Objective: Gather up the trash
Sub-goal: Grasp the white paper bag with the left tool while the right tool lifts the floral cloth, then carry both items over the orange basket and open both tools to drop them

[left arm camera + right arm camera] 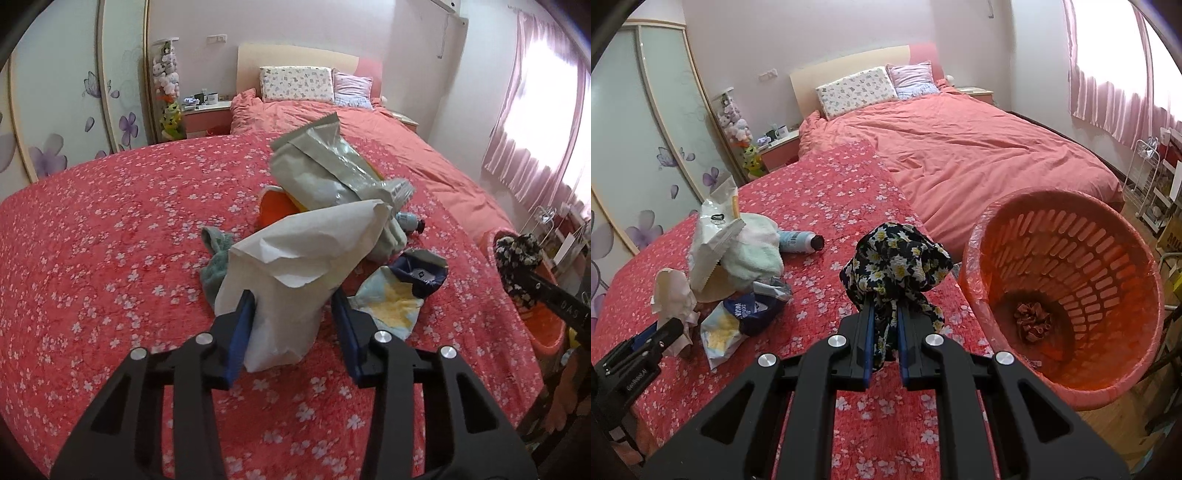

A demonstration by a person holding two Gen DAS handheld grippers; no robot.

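Few words can be read on the bed. We make out pale capitals, roughly "DAS", running along the black finger of the right gripper, and a small white line ending in ".AI" on the body of the left gripper. White lettering on the blue snack bag, print down the bottle and a dark oval mark on the white packet are too blurred to read.
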